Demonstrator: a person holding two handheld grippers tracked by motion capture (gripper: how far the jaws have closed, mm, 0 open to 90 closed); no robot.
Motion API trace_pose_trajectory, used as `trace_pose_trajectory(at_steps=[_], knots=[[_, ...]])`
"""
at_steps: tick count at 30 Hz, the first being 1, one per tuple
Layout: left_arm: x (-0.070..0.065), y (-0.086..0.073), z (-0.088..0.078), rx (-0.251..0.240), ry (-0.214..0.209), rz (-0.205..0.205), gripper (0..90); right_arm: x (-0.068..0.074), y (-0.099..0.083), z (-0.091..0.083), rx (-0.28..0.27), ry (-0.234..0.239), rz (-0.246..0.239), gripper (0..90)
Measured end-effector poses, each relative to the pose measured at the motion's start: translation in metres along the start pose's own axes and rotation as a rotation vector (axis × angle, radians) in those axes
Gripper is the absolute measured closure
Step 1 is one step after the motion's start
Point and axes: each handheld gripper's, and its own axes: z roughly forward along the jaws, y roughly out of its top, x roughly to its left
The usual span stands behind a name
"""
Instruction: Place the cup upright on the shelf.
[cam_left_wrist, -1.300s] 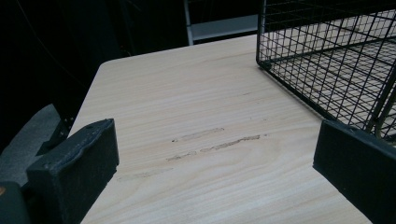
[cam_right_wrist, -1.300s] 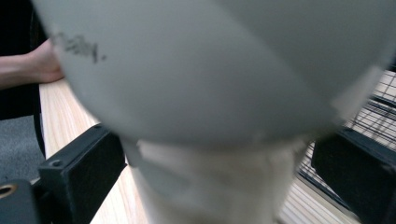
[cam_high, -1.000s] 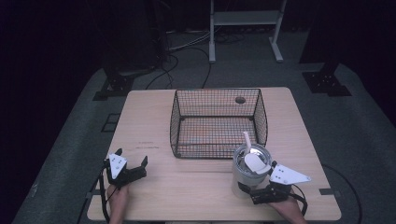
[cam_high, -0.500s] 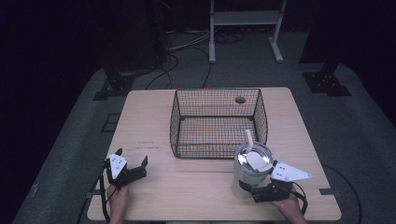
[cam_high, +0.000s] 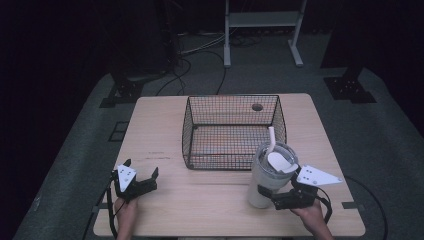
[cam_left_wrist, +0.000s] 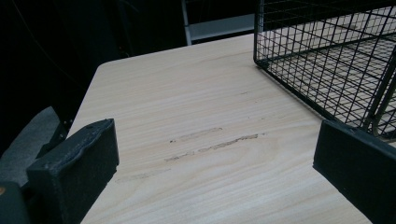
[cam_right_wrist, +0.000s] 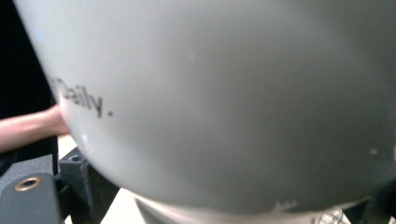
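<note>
Two grippers work a pale wooden table (cam_high: 210, 200) here, and just one is busy. The right gripper (cam_high: 280, 199), at the near right edge, has its jaws clamped on the lower body of a white tumbler (cam_high: 267, 180), which carries a lid and an upright straw (cam_high: 271, 137). In the right gripper view the tumbler's curved wall (cam_right_wrist: 224, 102) sits hard against the lens, with the printed word "Daily." on it. Whether the tumbler's base rests on the wood or has cleared it cannot be told from these pictures.

Just beyond the tumbler stands a black wire basket (cam_high: 232, 97), with nothing inside it; the tumbler is outside it, close against the near right corner. The left gripper (cam_high: 141, 180) rests at the near left of the table, jaws spread wide with nothing between them, well apart from the tumbler; its own view looks across bare wood towards the basket's corner (cam_left_wrist: 327, 60).

The likely aim is to put the tumbler in the basket. On that reading the grasp is made, while the lift over the rim, the lowering and the release remain.
</note>
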Motion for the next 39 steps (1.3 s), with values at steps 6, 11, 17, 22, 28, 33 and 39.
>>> trace_pose_trajectory(at_steps=[6,11,17,22,28,33,39], knots=[[0.000,0.000,0.000,0.003,-0.001,0.003,0.0,0.000,0.031,0.006,-0.010,0.025,-0.046,8.9],[0.000,0.000,0.000,0.001,-0.003,0.001,0.0,0.001,0.051,0.016,0.004,0.041,-0.071,8.9],[0.000,0.000,0.000,-0.001,-0.004,-0.005,0.0,0.001,0.076,0.029,0.001,0.062,-0.079,8.9],[0.001,0.000,0.000,-0.002,-0.004,-0.005,0.0,-0.003,0.101,0.042,-0.006,0.070,-0.088,8.9],[0.001,0.000,0.000,-0.004,-0.005,-0.003,0.0,-0.010,0.121,0.058,-0.001,0.059,-0.095,8.9],[0.002,0.000,0.000,-0.004,-0.005,-0.003,0.0,-0.023,0.137,0.077,0.001,0.049,-0.114,8.9],[0.002,0.000,0.000,-0.005,-0.008,-0.005,0.0,-0.032,0.148,0.095,0.003,0.043,-0.112,8.9]])
